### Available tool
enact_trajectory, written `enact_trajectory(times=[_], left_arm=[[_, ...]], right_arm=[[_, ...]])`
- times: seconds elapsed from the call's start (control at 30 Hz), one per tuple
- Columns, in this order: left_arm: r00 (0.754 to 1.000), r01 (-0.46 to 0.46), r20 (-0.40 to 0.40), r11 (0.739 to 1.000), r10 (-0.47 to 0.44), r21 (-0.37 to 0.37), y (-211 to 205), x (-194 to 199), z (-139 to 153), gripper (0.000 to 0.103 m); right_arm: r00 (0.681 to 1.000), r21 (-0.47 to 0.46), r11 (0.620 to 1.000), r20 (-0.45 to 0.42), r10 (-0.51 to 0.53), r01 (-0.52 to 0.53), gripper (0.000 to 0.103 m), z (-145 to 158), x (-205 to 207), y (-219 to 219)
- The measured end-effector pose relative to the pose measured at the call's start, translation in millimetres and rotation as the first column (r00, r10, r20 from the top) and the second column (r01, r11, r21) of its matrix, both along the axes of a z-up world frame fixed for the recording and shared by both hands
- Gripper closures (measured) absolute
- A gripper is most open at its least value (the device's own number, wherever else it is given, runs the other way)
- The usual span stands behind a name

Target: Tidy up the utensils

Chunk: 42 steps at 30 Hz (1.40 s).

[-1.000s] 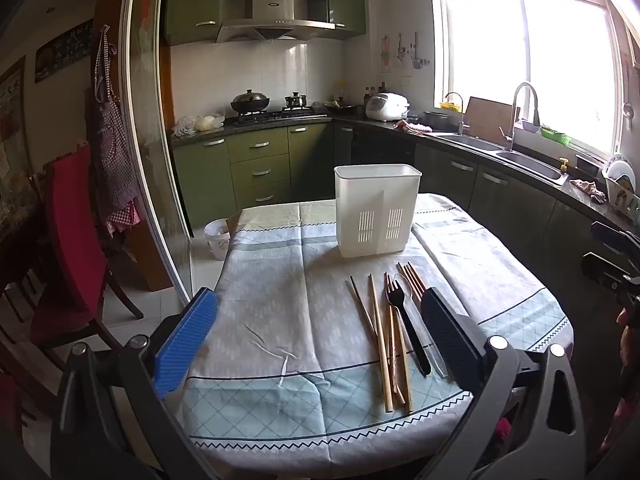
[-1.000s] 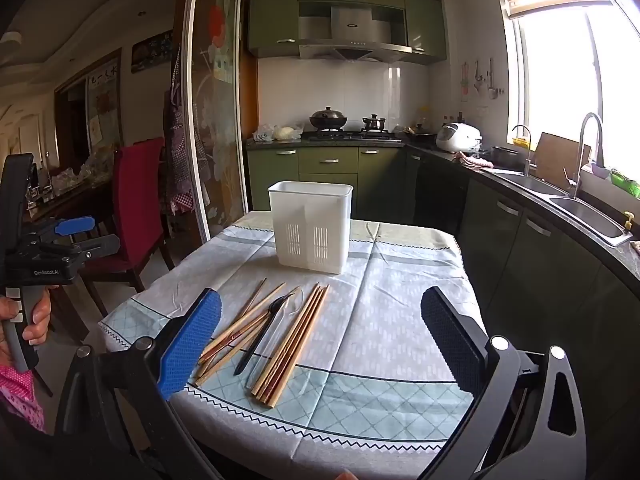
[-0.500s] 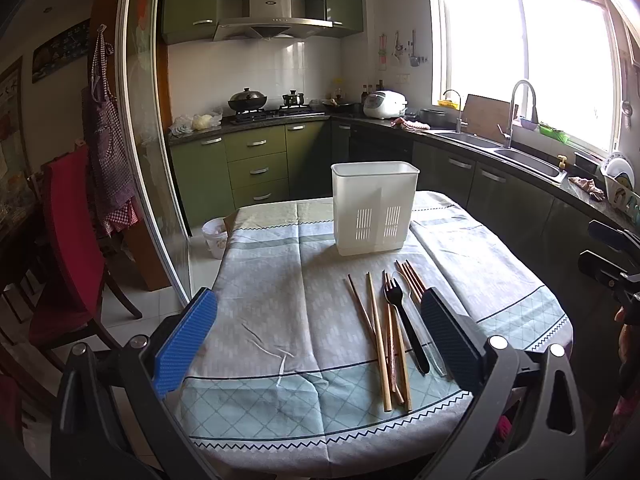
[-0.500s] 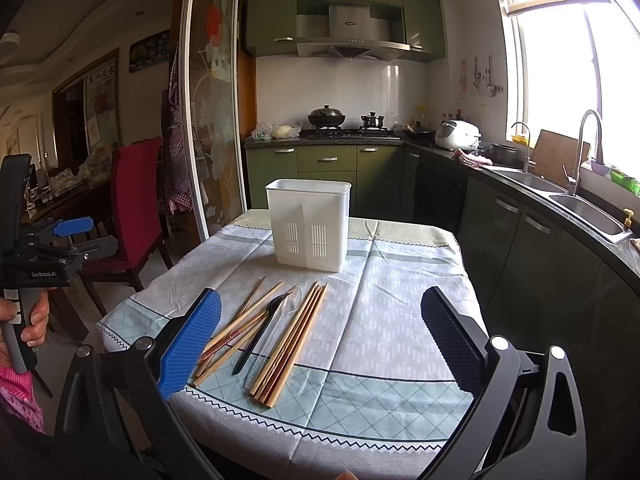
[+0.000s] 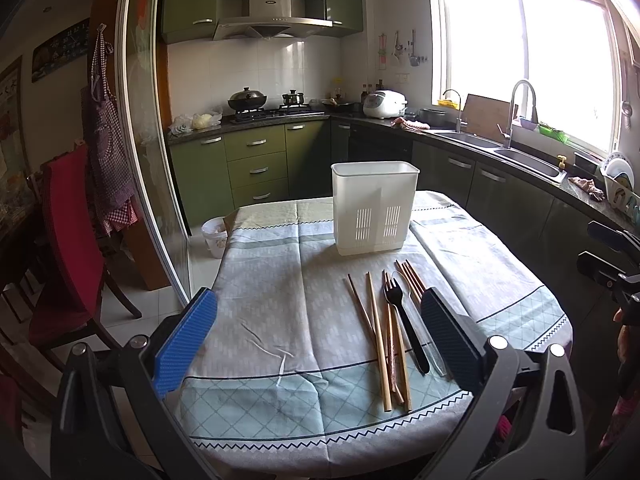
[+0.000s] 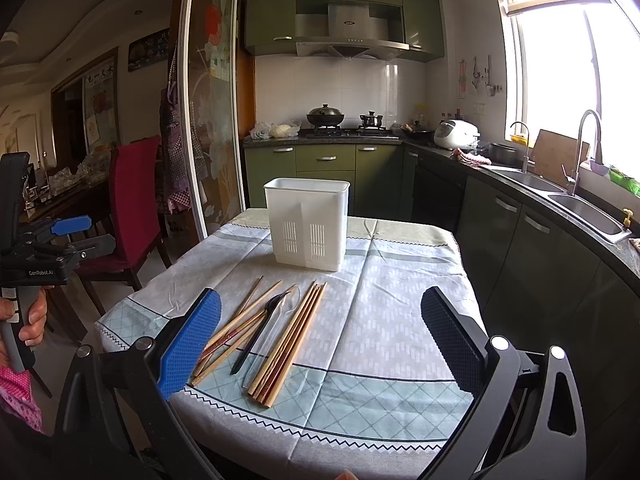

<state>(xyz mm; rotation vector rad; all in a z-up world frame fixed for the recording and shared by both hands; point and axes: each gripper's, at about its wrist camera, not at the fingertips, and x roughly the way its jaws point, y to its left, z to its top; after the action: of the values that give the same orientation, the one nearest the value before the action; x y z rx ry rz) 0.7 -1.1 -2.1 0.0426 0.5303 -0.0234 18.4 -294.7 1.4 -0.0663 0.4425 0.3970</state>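
Right wrist view: our right tool (image 6: pixel 320 338), wide and empty, has the chopsticks (image 6: pixel 294 338) lying lengthwise between its fingers, pointing toward the holder (image 6: pixel 307 224); the left tool (image 5: pixel 318 344) is also wide.

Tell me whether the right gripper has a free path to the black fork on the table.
Probably yes. The right gripper is open and empty, and the black fork lies exposed on the tablecloth among the chopsticks, nothing covering it. The tight neighbours may make a clean pinch awkward.
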Motion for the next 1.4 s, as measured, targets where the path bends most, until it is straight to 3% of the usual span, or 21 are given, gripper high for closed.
enact_trajectory(times=[1.4], left_arm=[[1.000,-0.007,-0.010,1.000,0.007,-0.002,1.1,1.2,-9.7,0.006]], right_arm=[[1.000,-0.003,1.000,-0.007,-0.002,0.002,0.004,-6.8,3.0,-0.7]])
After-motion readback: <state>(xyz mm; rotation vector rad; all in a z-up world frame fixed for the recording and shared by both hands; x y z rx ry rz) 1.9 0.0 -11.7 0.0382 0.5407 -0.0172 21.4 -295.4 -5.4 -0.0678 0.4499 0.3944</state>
